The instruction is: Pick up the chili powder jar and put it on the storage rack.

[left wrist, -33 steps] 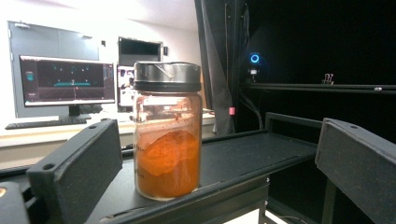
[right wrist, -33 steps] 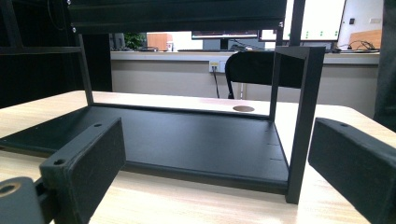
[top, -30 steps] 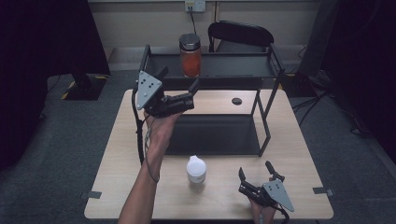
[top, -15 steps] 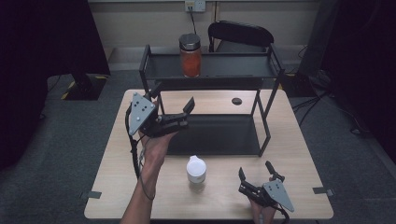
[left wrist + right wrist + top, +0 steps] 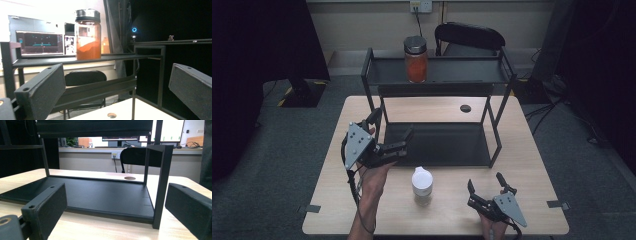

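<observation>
Jar (image 5: 416, 60) with orange-red contents and a dark metal lid stands upright on the top shelf of the black rack (image 5: 439, 95), left of the shelf's middle, at the far side of the table (image 5: 332, 200). In the left gripper view the jar (image 5: 88, 35) is roughly half full, contents sloped, with a label on the glass. Rack's bottom shelf is bare, seen low and flat in the right gripper view (image 5: 100, 195).

White bottle (image 5: 422, 185) with a white cap stands upright on the table, near of the rack, between the two grippers and apart from both; contents cannot be told.

Left gripper (image 5: 391, 129) is held by a hand (image 5: 372, 180) above the table's left part, just beside the rack's left posts, jaws wide apart and holding nothing. Right gripper (image 5: 486, 181) sits low at the near right edge of the table, jaws spread, nothing between them, pointed at the rack.

Round hole (image 5: 465, 108) in the tabletop lies far of the bottom shelf. Black chair (image 5: 469, 36) stands behind the table.
</observation>
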A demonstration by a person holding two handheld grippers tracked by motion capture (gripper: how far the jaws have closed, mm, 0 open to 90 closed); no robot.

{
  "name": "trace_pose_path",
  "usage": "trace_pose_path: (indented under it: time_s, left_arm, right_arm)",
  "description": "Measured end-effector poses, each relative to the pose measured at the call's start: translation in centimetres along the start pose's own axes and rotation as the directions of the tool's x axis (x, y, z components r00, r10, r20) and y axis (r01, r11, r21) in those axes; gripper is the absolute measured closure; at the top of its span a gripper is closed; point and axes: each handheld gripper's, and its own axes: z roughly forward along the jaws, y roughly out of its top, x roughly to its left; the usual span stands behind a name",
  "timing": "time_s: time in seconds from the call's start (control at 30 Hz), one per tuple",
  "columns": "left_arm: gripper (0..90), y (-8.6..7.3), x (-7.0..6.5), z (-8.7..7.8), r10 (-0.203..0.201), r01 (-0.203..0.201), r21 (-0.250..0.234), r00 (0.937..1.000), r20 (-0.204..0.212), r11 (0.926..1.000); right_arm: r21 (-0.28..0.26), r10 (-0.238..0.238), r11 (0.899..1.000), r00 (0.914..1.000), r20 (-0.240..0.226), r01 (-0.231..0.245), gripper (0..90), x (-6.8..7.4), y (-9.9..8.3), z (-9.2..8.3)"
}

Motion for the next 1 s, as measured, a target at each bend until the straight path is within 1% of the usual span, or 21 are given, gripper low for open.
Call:
trace_pose_path:
  time_s: [0.1, 0.13, 0.23, 0.27, 0.33, 0.37, 0.43, 0.5, 0.53, 0.6, 0.7, 0.83, 1.0]
  left_arm:
    - [0.2, -0.4, -0.3, -0.7, 0.004, -0.004, 0.004, 0.9999, -0.011, 1.0000]
    - [0.2, -0.7, -0.4, -1.0, 0.006, -0.006, -0.001, 0.9999, -0.012, 1.0000]
    - [0.2, -1.2, -0.7, -1.7, 0.014, -0.014, 0.007, 0.9998, -0.015, 0.9999]
    - [0.2, -1.3, -0.8, -2.0, 0.013, -0.013, 0.009, 0.9998, -0.016, 0.9999]
    - [0.2, -1.8, -0.9, -2.8, -0.008, 0.008, 0.005, 0.9999, -0.008, 1.0000]
    - [0.2, -1.9, -1.0, -3.0, -0.009, 0.009, 0.005, 0.9999, -0.010, 0.9999]
    - [0.2, -2.1, -1.2, -3.7, 0.000, 0.001, 0.008, 0.9999, -0.013, 1.0000]
    - [0.2, -2.3, -1.4, -4.3, -0.002, 0.003, 0.016, 0.9998, -0.021, 0.9999]
    - [0.2, -2.6, -1.5, -4.7, 0.005, -0.004, 0.020, 0.9996, -0.028, 0.9998]
    - [0.2, -3.1, -1.5, -5.1, 0.005, -0.004, 0.024, 0.9994, -0.035, 0.9997]
    - [0.2, -4.0, -1.4, -5.6, -0.012, 0.014, 0.031, 0.9989, -0.045, 0.9994]
    - [0.2, -5.4, -1.3, -6.2, -0.042, 0.046, 0.053, 0.9958, -0.081, 0.9976]
    - [0.2, -7.1, -1.3, -6.7, -0.052, 0.059, 0.071, 0.9938, -0.098, 0.9957]
  right_arm:
    - [0.000, 0.000, 1.000, 1.0000, 0.000, 0.000, 2.6, 0.0, 0.0, 0.0]
    - [0.000, 0.000, 1.000, 1.0000, 0.000, 0.000, 2.6, 0.0, 0.0, 0.0]
    - [0.000, 0.000, 1.000, 1.0000, 0.000, 0.000, 2.6, 0.0, 0.0, 0.0]
    - [0.000, 0.000, 1.000, 1.0000, 0.000, 0.000, 2.6, 0.0, 0.0, 0.0]
    - [0.000, 0.000, 1.000, 1.0000, 0.000, 0.000, 2.6, 0.0, 0.0, 0.0]
    - [0.000, 0.000, 1.000, 1.0000, 0.000, 0.000, 2.6, 0.0, 0.0, 0.0]
    - [0.000, 0.000, 1.000, 1.0000, 0.000, 0.000, 2.6, 0.0, 0.0, 0.0]
    - [0.000, 0.000, 1.000, 1.0000, 0.000, 0.000, 2.6, 0.0, 0.0, 0.0]
    - [0.000, 0.000, 1.000, 1.0000, 0.000, 0.000, 2.6, 0.0, 0.0, 0.0]
    - [0.000, 0.000, 1.000, 1.0000, 0.000, 0.000, 2.7, 0.0, 0.0, 0.0]
    - [0.000, 0.000, 1.000, 1.0000, 0.001, 0.000, 2.7, 0.0, 0.0, 0.0]
    - [0.000, 0.000, 1.000, 1.0000, 0.001, 0.000, 2.6, 0.0, 0.0, 0.0]
    - [0.000, 0.000, 1.000, 1.0000, 0.001, 0.000, 2.6, 0.0, 0.0, 0.0]
